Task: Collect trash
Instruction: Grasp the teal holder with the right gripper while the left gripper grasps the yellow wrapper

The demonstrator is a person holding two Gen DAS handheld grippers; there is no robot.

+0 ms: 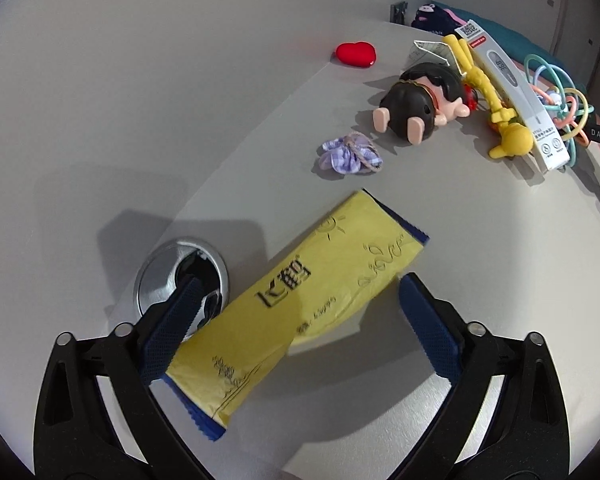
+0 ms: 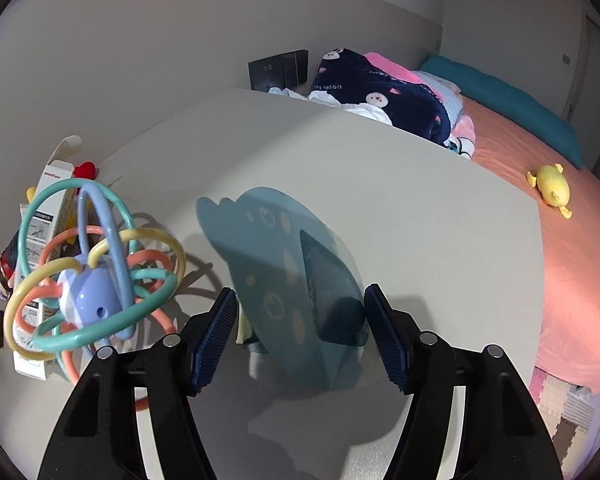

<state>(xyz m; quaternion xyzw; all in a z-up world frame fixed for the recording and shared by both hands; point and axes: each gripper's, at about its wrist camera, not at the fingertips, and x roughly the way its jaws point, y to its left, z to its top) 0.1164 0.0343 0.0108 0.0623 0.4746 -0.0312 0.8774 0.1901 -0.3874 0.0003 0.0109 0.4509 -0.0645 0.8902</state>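
Note:
A yellow wrapper (image 1: 300, 300) with blue serrated ends lies flat on the white table (image 1: 380, 360), slanting from near left to far right. My left gripper (image 1: 296, 292) is open and straddles it, left pad (image 1: 168, 332) near its near end, right pad apart from it. In the right wrist view a teal, partly see-through bag (image 2: 292, 280) with a cartoon face lies on the table (image 2: 420, 220). My right gripper (image 2: 300, 304) is open with the bag between its pads; contact is unclear.
A metal cable grommet (image 1: 160, 280) sits by the left pad. Farther off lie a purple scrunchie (image 1: 350, 154), a doll (image 1: 420, 100), a yellow toy (image 1: 496, 120), a thermometer box (image 1: 516, 92), a ring rattle (image 2: 88, 272) and a red heart (image 1: 355, 54). A bed (image 2: 560, 248) lies beyond.

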